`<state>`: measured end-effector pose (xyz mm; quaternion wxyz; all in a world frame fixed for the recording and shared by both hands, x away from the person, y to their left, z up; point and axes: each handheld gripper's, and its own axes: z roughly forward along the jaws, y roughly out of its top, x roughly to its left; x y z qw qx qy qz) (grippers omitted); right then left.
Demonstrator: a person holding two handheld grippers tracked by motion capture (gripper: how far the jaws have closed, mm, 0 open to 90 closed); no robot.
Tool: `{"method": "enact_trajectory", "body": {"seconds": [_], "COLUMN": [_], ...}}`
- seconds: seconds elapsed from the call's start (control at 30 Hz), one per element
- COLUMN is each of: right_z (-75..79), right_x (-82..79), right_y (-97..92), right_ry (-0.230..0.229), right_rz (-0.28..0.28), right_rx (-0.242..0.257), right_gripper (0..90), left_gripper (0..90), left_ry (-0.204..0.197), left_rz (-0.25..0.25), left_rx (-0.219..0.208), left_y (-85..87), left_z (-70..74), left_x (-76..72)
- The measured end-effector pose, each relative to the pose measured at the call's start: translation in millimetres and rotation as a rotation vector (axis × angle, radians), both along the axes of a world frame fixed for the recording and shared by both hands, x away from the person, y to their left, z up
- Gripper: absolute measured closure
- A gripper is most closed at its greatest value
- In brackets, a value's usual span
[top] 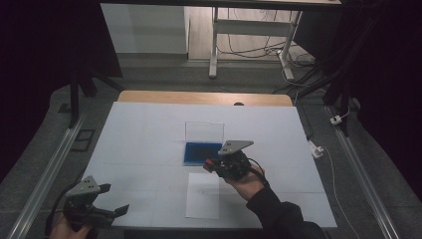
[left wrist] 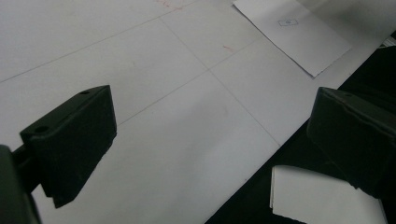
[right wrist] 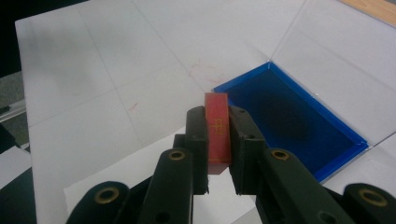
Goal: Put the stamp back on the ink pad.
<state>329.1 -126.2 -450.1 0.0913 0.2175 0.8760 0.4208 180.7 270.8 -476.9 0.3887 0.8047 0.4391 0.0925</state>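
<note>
Holding: at the far left we have the left tool (top: 112,198) over the near left corner of the tabletop (top: 149,129), its jaws spread wide with nothing between them.
Left tool's surroundings: in the left gripper view we see only the white sheet covering the tabletop below the jaws, and the tabletop's near edge cuts across under the right one.
Paper: a loose white sheet of paper (top: 202,195) lies flat near the front edge, between our two tools.
Red block: we grip a small red block (right wrist: 217,131) upright in the right tool (top: 211,165), whose jaws are clamped on its two flat sides.
Block's place: it sits just off the near left corner of the blue tray (right wrist: 299,116).
Tray: open, its clear lid (top: 204,132) stands upright at the far side.
</note>
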Motion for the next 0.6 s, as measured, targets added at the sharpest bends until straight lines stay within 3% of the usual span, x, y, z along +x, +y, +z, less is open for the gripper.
{"method": "enact_trajectory", "body": {"seconds": [0.27,0.6], "right_z": [1.3,0.9], "right_x": [8.4,29.0], "right_y": [1.5,2.9], "right_ry": [-0.008,-0.011], "right_rz": [-0.001,-0.042], "right_rx": [-0.003,-0.013], "right_gripper": [79.2,79.3], "left_gripper": [1.8,1.8], "left_ry": [0.001,0.004], "left_rz": [0.001,0.004], "left_rx": [0.000,-0.004], "left_y": [0.1,0.6], "left_z": [0.0,-0.2], "left_x": [0.3,0.6]}}
